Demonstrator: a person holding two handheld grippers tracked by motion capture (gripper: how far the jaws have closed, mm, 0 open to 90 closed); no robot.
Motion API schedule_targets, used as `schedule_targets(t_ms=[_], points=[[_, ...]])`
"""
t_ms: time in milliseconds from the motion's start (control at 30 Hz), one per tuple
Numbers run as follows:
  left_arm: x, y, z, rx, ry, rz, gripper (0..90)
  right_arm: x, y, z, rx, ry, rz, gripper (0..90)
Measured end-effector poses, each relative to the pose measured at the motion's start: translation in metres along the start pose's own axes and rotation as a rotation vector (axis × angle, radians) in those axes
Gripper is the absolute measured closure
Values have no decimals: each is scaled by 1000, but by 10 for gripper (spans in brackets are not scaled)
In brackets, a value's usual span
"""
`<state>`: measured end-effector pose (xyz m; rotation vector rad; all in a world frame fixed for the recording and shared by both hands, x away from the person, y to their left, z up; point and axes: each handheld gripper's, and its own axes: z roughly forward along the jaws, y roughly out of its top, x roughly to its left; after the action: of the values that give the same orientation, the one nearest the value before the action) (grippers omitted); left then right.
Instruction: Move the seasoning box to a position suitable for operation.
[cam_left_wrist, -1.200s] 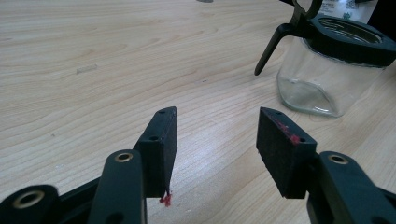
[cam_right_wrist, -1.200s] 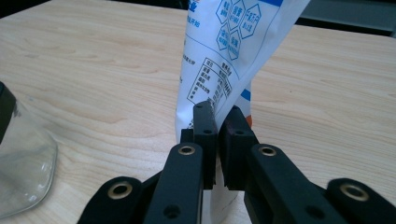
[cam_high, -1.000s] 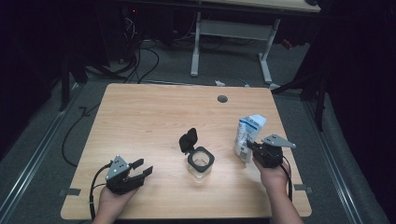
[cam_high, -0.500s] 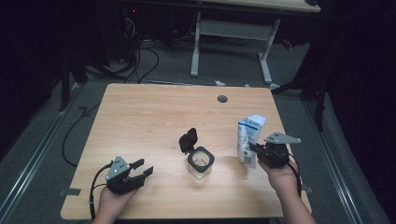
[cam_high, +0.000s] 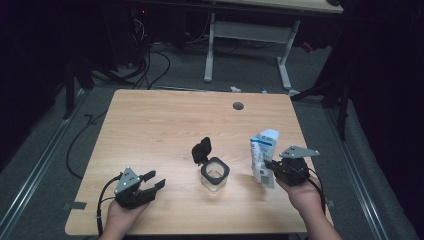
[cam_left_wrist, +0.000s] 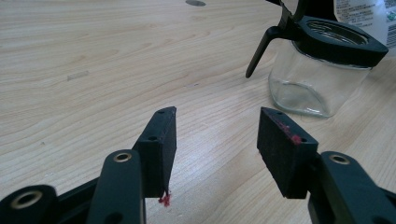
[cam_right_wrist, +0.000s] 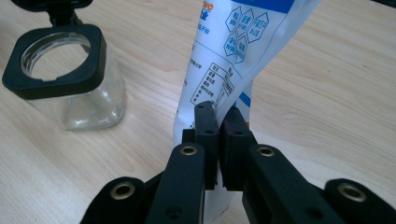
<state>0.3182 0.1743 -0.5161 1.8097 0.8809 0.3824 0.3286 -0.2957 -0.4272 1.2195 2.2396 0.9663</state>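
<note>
Pinching the lower edge of a white-and-blue printed plastic pouch (cam_right_wrist: 233, 56), the right gripper (cam_right_wrist: 218, 122) has its fingers (cam_right_wrist: 205, 135) nearly together, with only the thin film between the pads. The pouch stands upright above these fingers, its base lifted clear of the light wooden worktop (cam_high: 165, 125). A clear square glass jar (cam_high: 215, 174) with a black collar and a raised black flip lid sits beside the pouch. The left gripper (cam_left_wrist: 215, 135) rests low over the worktop, fingers (cam_left_wrist: 161, 144) moderately apart and holding nothing; the jar lies ahead of them, well apart.
</note>
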Motion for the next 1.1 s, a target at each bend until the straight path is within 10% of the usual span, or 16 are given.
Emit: schedule_targets(t_ms=[1100], points=[[-4,0,2,-3,-18,10,479,12,6,-9,192,33,-71,878]])
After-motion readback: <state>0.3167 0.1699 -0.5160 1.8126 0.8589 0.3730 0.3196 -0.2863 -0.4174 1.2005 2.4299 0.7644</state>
